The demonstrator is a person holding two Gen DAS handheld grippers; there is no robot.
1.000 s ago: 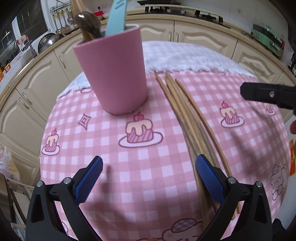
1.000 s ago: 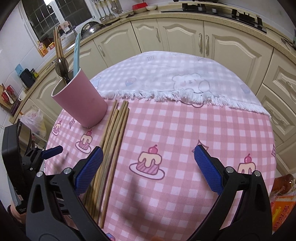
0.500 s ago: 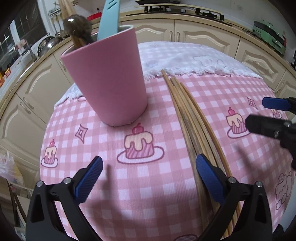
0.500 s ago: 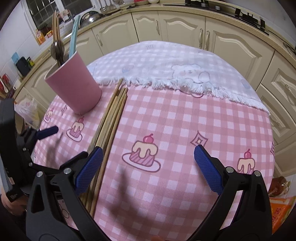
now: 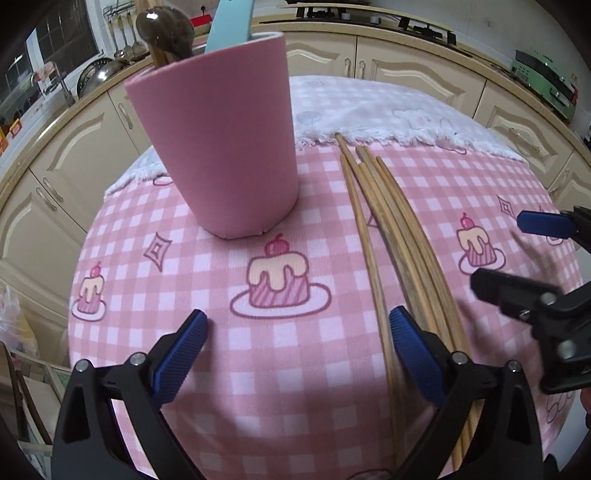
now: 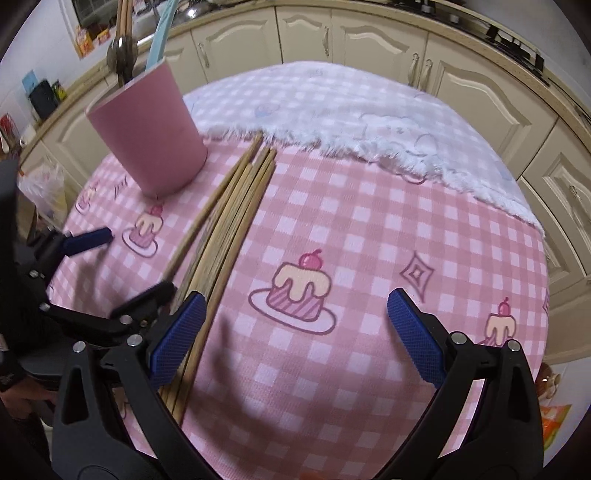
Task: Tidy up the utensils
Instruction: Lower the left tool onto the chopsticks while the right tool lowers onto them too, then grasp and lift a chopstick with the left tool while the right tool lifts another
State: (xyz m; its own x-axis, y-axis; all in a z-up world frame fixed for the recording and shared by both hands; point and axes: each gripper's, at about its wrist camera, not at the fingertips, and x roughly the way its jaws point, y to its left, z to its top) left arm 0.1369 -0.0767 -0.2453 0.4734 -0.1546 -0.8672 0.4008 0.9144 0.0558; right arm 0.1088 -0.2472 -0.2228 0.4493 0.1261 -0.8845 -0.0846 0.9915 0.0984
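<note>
While both grippers hang low over the table, their blue fingers are spread wide and pinch nothing. The left gripper (image 5: pixel 297 350) has its right finger (image 5: pixel 413 354) just beside the near part of the bundle of wooden chopsticks (image 5: pixel 402 240), and its left finger stands over bare cloth. The right gripper (image 6: pixel 295 332) has its left finger (image 6: pixel 177 336) over the near ends of the same chopsticks (image 6: pixel 236 206); I cannot tell if it touches them. Its right finger stands well apart, over the cloth. In the left wrist view, the right gripper (image 5: pixel 528 262) enters from the right edge, near the chopsticks. In the right wrist view, the left gripper (image 6: pixel 122 273) shows at the left edge, and the near part of the bundle lies between its tips.

The chopsticks lie flat and close together on the pink checked tablecloth (image 5: pixel 295 387) with cake drawings, and their far ends reach the fringe of a white cloth (image 6: pixel 369 122). Just beside them, to the left, stands the pink cup (image 5: pixel 221 147) upright. It holds a dark spoon (image 5: pixel 166 27), a light blue utensil (image 5: pixel 231 18) and some wooden sticks. Behind the table are cream kitchen cabinets (image 6: pixel 369 37).
</note>
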